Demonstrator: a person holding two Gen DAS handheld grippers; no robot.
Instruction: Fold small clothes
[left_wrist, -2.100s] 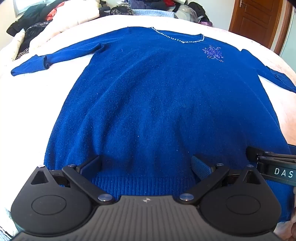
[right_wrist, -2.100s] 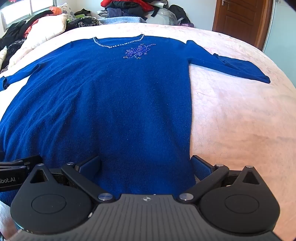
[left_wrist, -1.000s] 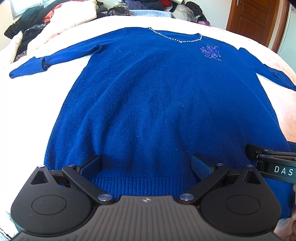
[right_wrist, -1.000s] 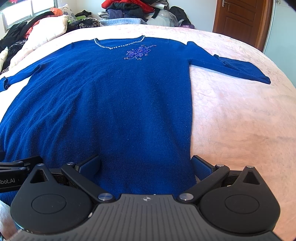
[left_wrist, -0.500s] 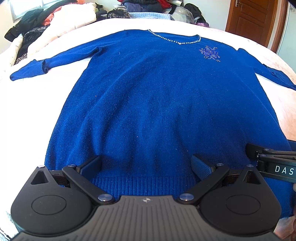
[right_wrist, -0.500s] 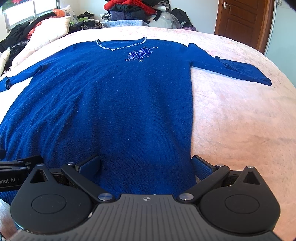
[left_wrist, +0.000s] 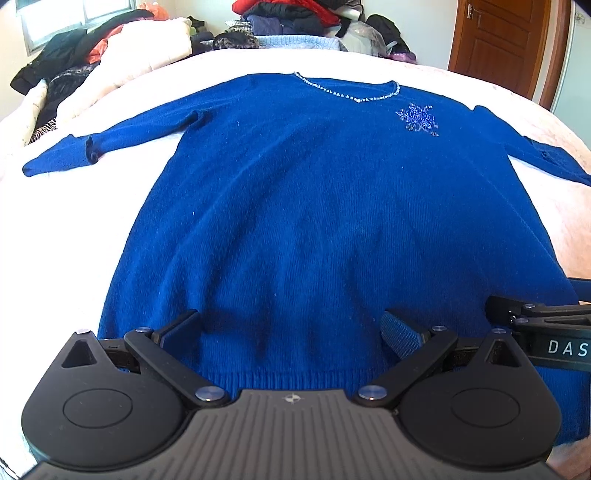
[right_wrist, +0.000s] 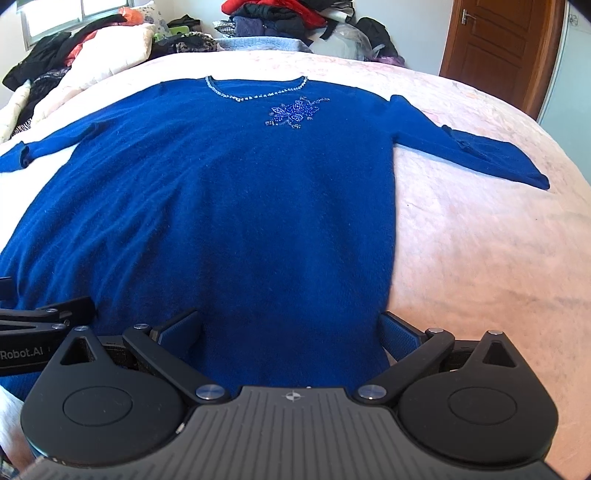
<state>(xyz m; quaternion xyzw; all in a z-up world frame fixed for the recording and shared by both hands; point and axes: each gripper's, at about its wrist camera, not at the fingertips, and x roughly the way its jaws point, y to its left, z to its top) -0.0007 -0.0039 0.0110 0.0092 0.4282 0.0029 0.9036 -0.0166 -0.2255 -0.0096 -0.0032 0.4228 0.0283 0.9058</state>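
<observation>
While both grippers hover at the hem, the blue sweater (left_wrist: 332, 206) lies flat, front up, on the pale bed (right_wrist: 480, 251).

The left gripper (left_wrist: 291, 328) and right gripper (right_wrist: 291, 328) each have their jaws spread wide, holding nothing, side by side over the ribbed hem. Both sleeves stretch outward; a clothes pile (right_wrist: 273, 18) sits beyond the neckline.

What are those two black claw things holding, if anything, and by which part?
Nothing. The left gripper and the right gripper are both open, fingers spread over the hem end of the blue knitted sweater, which lies flat on the pale pink bedspread.
</observation>
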